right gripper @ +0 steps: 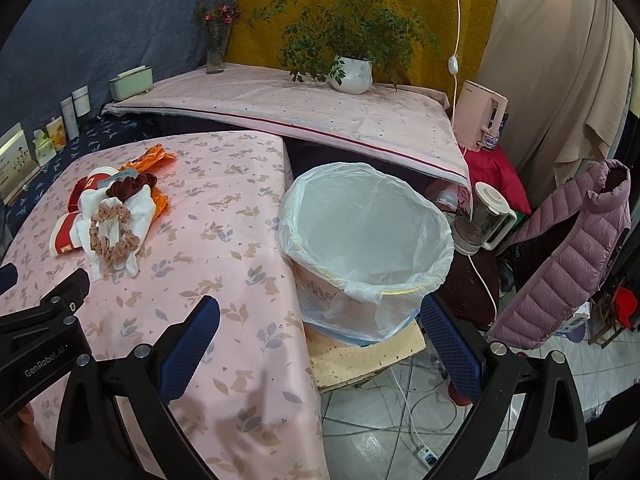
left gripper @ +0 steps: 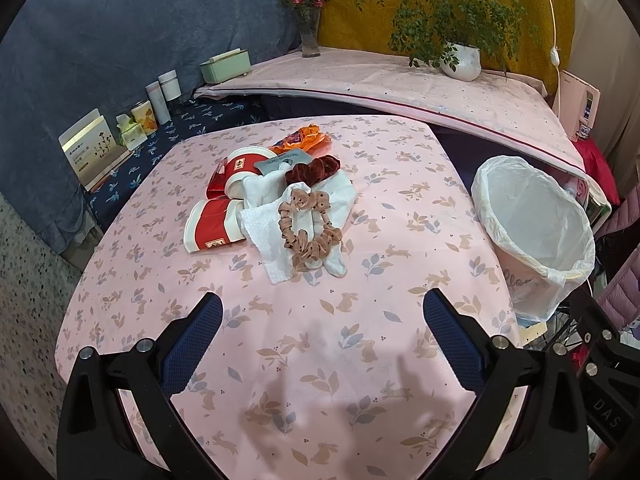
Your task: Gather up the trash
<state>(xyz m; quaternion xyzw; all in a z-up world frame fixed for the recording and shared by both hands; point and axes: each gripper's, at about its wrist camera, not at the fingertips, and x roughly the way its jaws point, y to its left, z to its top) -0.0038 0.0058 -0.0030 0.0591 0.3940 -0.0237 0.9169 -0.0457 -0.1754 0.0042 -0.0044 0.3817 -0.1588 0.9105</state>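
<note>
A heap of litter lies mid-table: two red paper cups (left gripper: 214, 226) on their sides, crumpled white tissues (left gripper: 280, 236), an orange wrapper (left gripper: 302, 139), a tan dotted scrunchie (left gripper: 310, 228) and a dark red scrunchie (left gripper: 314, 168). The same heap shows at the left in the right wrist view, with the tan scrunchie (right gripper: 114, 238) on top. A bin lined with a white bag (left gripper: 536, 232) (right gripper: 366, 248) stands off the table's right edge. My left gripper (left gripper: 322, 340) is open above the near tablecloth, short of the heap. My right gripper (right gripper: 320, 344) is open in front of the bin, holding nothing.
The pink rabbit-print tablecloth (left gripper: 280, 360) covers the table. A higher shelf behind holds a potted plant (left gripper: 460, 60), a flower vase (left gripper: 310, 32) and a green box (left gripper: 226, 65). Jars and cards line the left ledge. A kettle (right gripper: 482, 220), a pink jacket (right gripper: 568, 256) and floor cables sit right.
</note>
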